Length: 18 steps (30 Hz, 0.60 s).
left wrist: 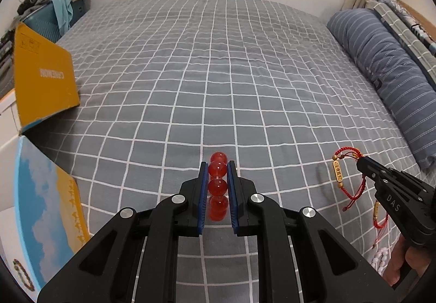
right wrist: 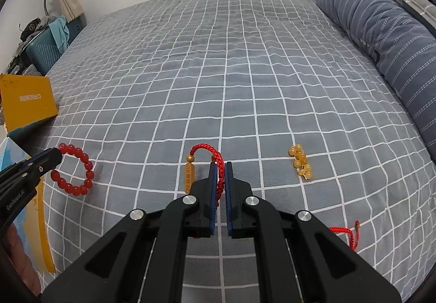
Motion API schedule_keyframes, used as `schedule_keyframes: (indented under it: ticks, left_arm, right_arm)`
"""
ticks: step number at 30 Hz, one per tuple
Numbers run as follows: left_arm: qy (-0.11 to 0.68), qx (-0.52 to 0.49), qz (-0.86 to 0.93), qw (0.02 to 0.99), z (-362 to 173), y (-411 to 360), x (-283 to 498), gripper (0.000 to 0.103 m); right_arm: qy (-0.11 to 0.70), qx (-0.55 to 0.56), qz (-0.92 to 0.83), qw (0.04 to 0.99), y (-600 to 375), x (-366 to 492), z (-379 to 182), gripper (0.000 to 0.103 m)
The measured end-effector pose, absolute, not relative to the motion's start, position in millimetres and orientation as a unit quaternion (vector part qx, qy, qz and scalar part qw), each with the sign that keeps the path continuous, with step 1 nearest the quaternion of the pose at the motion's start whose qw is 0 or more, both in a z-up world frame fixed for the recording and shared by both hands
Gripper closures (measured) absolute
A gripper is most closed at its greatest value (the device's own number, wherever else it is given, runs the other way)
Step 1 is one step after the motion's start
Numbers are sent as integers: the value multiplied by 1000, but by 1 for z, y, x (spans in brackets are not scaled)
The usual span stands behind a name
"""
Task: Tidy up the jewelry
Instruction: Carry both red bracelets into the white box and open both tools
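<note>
Two hand-held grippers worked above a grey checked bed (left wrist: 218, 58). Left hand-held gripper (left wrist: 218, 167) was clenched on a red bead bracelet (right wrist: 75, 169), its blue pads pinching one side of the ring, which hung just above the bed near the box. Right hand-held gripper (right wrist: 221, 167) was clenched on a red cord bracelet (right wrist: 209, 152) with a gold charm (right wrist: 188, 177), gripping the braided cord beside the charm, further from the box than the beads.

The beads looked hard, smooth and likely slippery, so a hold across two beads, not one, seemed safest. The cord looked soft and light; the braid, not the dangling charm, seemed the better hold.

A yellow-and-blue box (left wrist: 46, 194) stood open at the bed's edge; one dark bead bracelet (left wrist: 23, 274) lay inside. Its yellow lid (left wrist: 43, 79) leaned behind it. Amber beads (right wrist: 301, 164) lay on the bed beyond the cord bracelet, well apart from the box; pale pink beads (left wrist: 380, 259) and another red cord (right wrist: 346, 235) lay near the right gripper.
</note>
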<state>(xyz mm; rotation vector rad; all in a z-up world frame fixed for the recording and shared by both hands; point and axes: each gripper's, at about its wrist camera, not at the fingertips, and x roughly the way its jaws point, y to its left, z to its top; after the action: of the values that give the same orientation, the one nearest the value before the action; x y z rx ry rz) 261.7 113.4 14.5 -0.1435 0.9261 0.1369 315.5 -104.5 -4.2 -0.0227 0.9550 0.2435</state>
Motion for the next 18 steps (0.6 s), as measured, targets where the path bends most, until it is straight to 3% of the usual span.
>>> schedule_keyframes:
  ticks: [18]
  left_arm:
    - [420, -62, 65, 903, 59, 108, 220, 90]
  right_arm:
    - [427, -19, 113, 897, -110, 276, 41, 98]
